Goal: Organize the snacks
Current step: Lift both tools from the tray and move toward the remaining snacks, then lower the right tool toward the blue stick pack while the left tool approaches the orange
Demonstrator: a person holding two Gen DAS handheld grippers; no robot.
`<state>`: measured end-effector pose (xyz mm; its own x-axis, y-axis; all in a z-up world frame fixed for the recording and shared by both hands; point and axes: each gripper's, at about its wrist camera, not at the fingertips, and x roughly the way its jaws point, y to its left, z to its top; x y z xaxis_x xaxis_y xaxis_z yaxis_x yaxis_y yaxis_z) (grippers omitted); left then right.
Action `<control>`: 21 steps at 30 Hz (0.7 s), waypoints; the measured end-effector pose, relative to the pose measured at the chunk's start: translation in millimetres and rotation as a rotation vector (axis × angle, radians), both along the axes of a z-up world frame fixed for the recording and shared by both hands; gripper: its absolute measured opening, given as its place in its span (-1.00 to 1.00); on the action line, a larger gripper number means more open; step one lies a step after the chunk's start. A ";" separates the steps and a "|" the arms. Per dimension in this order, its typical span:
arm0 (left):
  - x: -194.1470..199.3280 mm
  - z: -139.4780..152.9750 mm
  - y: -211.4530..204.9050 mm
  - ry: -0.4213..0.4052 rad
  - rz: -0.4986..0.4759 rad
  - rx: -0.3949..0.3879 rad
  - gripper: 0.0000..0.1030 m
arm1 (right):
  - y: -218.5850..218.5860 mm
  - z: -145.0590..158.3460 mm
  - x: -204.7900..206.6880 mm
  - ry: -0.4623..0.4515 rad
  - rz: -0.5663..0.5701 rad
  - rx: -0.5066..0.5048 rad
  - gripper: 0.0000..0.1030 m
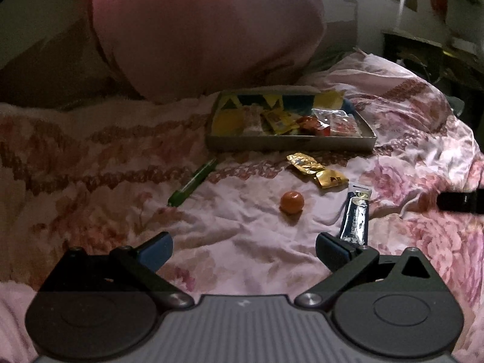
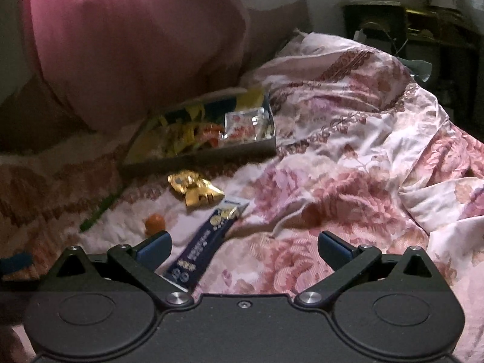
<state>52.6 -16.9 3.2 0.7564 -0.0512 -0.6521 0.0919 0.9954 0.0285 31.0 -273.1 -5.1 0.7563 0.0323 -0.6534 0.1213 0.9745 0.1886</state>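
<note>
- Left gripper (image 1: 243,249) fingers spread wide, nothing between them, low centre of left wrist view, over bedspread (image 1: 248,230).
- Right gripper (image 2: 243,248) fingers also wide apart, holding nothing; bottom of right view.
- Blue bar (image 1: 354,216) lies on bedspread, lower right in left view, near end just beside the left gripper's right finger (image 1: 331,249); contact unclear.
- In right view blue bar (image 2: 203,240) runs diagonally, lower centre-left, near end passing behind the left finger (image 2: 154,249) of the right gripper; not gripped.
- Orange ball (image 1: 292,201) centre of left view, apart from bar; in right view (image 2: 155,222) just above the left finger.
- Gold wrappers (image 1: 316,171) crumpled, right of centre, between tray and ball; right view (image 2: 195,189).
- Tray (image 1: 290,143) upper centre, on bedspread, holds yellow, red and clear packets; right view tray (image 2: 199,154) centre-left, blurred.
- Green pen (image 1: 192,186) left of centre, diagonal, well apart from ball; right view (image 2: 98,211), blurred.
- Pink pillow (image 1: 205,30) behind tray, upper frame.
- Dark gripper tip (image 1: 459,201) at right edge of left view.
</note>
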 end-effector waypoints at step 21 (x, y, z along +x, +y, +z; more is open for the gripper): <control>16.7 -11.6 4.9 0.098 0.058 0.018 0.99 | 25.9 -7.3 9.2 0.047 0.136 -0.085 0.99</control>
